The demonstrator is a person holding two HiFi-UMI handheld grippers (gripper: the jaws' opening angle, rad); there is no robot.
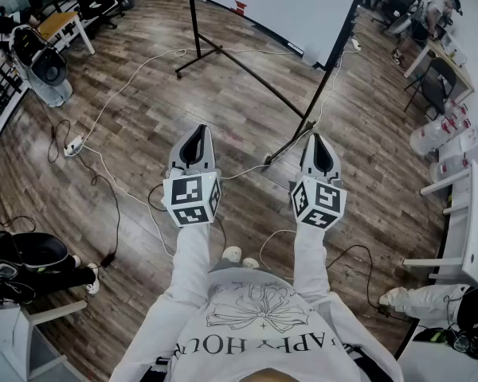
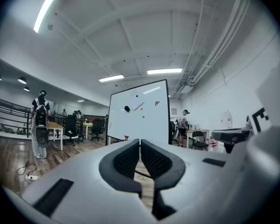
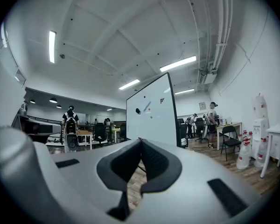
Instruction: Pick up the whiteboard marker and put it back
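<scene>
In the head view the left gripper (image 1: pixel 197 130) and right gripper (image 1: pixel 316 138) point level at the whiteboard (image 1: pixel 279 2), well short of it; in the left gripper view the jaws meet, empty, and the whiteboard marker (image 2: pixel 139 106) slants on that board's face; in the right gripper view the jaws are likewise closed on nothing.
</scene>
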